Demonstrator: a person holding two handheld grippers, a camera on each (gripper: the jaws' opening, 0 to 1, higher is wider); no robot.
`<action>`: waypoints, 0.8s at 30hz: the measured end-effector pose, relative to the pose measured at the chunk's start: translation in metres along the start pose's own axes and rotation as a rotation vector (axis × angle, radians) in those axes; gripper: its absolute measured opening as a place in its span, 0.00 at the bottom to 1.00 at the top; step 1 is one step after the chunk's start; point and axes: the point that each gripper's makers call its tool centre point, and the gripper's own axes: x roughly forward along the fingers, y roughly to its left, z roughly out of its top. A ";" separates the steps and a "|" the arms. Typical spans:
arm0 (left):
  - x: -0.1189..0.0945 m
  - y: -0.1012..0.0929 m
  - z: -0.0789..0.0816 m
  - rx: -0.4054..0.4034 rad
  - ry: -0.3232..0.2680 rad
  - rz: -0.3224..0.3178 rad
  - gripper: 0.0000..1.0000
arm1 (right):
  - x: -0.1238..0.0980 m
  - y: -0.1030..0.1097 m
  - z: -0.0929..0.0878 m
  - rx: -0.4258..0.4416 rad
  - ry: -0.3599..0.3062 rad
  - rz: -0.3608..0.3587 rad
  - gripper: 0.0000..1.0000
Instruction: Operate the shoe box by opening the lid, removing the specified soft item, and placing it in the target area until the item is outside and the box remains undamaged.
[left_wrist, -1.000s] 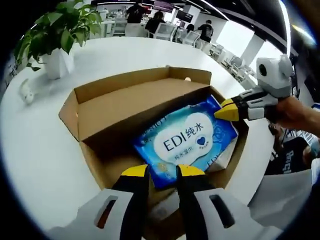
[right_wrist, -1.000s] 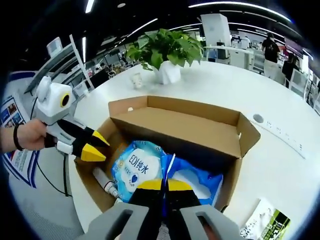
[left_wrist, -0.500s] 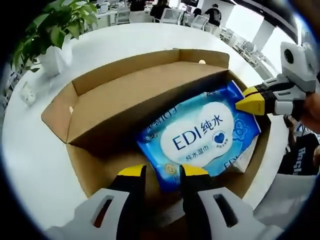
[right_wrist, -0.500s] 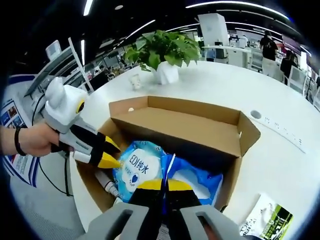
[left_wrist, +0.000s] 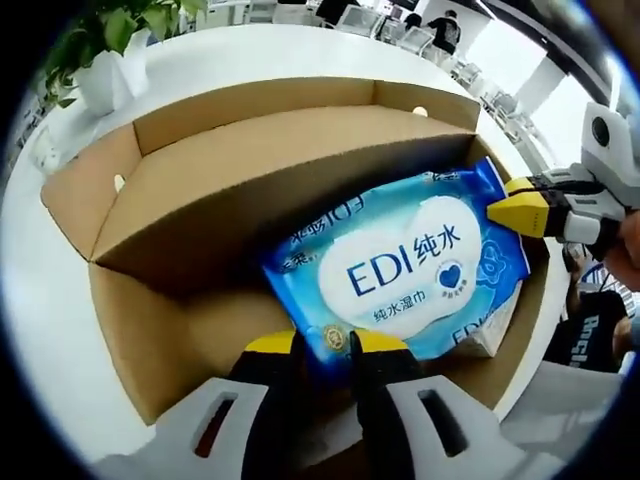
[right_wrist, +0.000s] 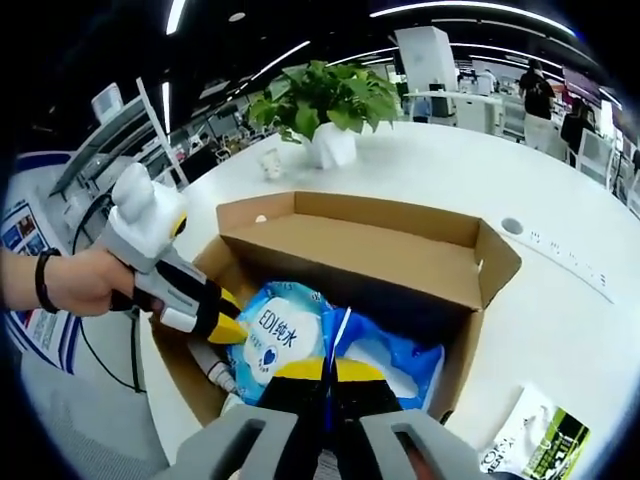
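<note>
Cardboard flaps of the brown shoe box (left_wrist: 250, 190) stand up and back, so the lid is out of the way and the inside is open to reach. The box sits on the round white surface (right_wrist: 560, 310), with a leafy green plant in a white pot (right_wrist: 325, 110) beyond it. Inside lies the soft blue plastic pack of wet wipes with a white oval label (left_wrist: 400, 275), tilted up at one end rather than flat, which looks like both ends are being taken at once to lift it evenly.

The right tongs (right_wrist: 325, 372) are pinched together on one edge of the pack, a thin fold of blue film rising between the yellow tips. The left tongs (left_wrist: 325, 345) are at the opposite edge, yellow tips close on either side of the seal; whether they have actually bitten down I cannot tell. A white tube (right_wrist: 212, 368) lies in the box bottom beside the pack
</note>
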 end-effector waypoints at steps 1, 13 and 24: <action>0.000 0.001 0.000 -0.001 -0.004 0.003 0.16 | 0.001 -0.001 0.000 -0.001 0.001 -0.001 0.00; 0.000 0.007 0.004 0.001 -0.034 0.022 0.02 | 0.013 -0.006 -0.008 0.024 0.031 0.006 0.01; -0.008 0.006 0.011 -0.006 -0.075 0.004 0.00 | 0.006 -0.007 -0.003 0.025 0.019 -0.008 0.00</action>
